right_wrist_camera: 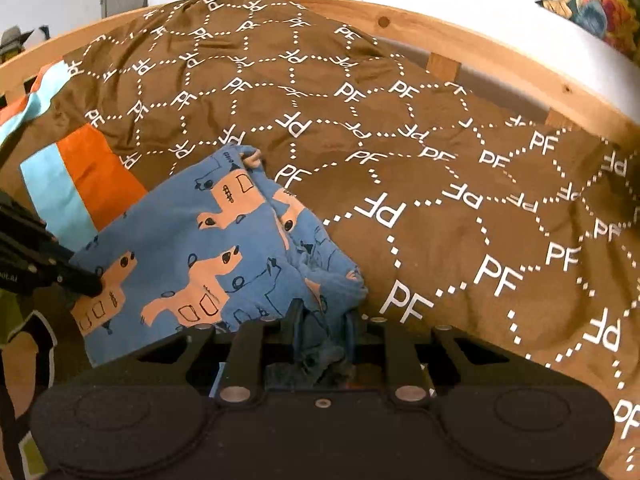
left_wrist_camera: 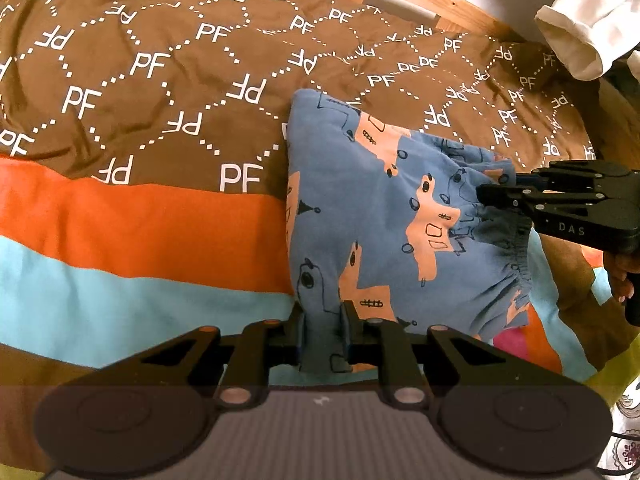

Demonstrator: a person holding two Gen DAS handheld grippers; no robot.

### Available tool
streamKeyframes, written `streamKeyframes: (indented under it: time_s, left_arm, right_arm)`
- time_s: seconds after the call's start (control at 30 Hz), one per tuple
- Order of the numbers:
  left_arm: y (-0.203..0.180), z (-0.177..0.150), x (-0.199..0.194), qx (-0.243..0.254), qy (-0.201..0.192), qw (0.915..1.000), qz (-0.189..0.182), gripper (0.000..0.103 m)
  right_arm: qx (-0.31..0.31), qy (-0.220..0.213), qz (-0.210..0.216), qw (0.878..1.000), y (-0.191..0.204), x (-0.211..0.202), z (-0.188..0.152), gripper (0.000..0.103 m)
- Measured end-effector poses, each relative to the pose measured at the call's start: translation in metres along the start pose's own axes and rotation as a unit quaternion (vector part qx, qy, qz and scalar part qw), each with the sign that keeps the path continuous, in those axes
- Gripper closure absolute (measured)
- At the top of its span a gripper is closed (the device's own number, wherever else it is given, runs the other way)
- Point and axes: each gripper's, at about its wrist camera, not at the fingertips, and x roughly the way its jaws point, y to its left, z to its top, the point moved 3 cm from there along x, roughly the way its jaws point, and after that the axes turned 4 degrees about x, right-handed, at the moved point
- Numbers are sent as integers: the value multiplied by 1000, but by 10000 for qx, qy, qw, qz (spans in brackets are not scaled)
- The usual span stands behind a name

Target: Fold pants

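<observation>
Both grippers, left (left_wrist_camera: 323,334) and right (right_wrist_camera: 323,330), pinching blue cartoon-print cotton pants (left_wrist_camera: 384,216) in jaws, folding over brown quilted bedspread (left_wrist_camera: 160,80). Next: laying edge down aligned, releasing.

Pants (left_wrist_camera: 384,216) on bedspread (left_wrist_camera: 160,80), bed frame (right_wrist_camera: 480,52) behind.

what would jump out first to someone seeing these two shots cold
The blue pants with peach animal prints lie bunched in the middle of the bed, and each gripper is shut on an edge: the left gripper at the near edge, the right gripper on the gathered waistband. Under them spreads a brown duvet covered in white PF letters and dotted lines, with orange and light blue stripes toward the near side.
</observation>
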Motion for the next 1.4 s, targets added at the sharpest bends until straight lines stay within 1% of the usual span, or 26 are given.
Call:
streamKeyframes:
  time_s: [0.13,0.17,0.2,0.3,0.5,0.6,0.67,0.77,0.83,0.9,1.0,1.1,1.17,1.27,1.4]
  left_arm:
    - [-1,3,-5,39,-99,9999,-5,86]
    - [-1,4,-7,49,-134,9999,-5,86]
    - [-2,6,-9,66,-172,9998,-15,86]
    - [-4,14,-16,134,-295,9995,-45,87]
    - [-15,39,-33,393,-726,9966,-7,87]
    - [-21,58,-39,556,-949,9939,20,87]
    - [-26,76,-43,703,-1167,9906,68,87]
    - [-32,106,-41,818,-1475,9856,83,87]
    - [-34,126,-32,799,-1615,9836,83,87]
    - [-32,139,-19,676,-1582,9851,25,87]
    - [-27,149,11,451,-1243,9912,-57,87]
    - [-13,147,39,173,-896,9958,-111,86]
    - [-4,141,53,96,-716,9973,-125,86]
    - [3,135,63,44,-661,9975,-233,85]
    - [5,133,67,102,-653,9975,-256,84]
  right_arm:
    - [-66,-76,-86,9999,4,-6,3,84]
    - [-138,-142,-120,9997,8,-10,5,92]
    - [-217,-226,-183,9993,10,-15,9,94]
    - [-263,-370,-204,9988,10,-27,19,94]
    - [-163,-683,-260,9972,0,-39,39,95]
    - [-172,-851,-362,9956,-9,-42,50,95]
    - [-209,-1051,-471,9931,-16,-48,63,95]
    - [-330,-1280,-679,9889,-30,-50,87,95]
    - [-299,-1323,-825,9873,-44,-45,107,95]
    - [-170,-1264,-885,9879,-59,-34,121,95]
    - [278,-941,-753,9923,-86,-4,136,94]
    - [511,-568,-685,9947,-102,29,133,94]
    - [569,-413,-768,9946,-108,50,126,93]
    - [773,-335,-720,9938,-120,65,121,91]
    - [901,-350,-604,9935,-121,69,114,89]
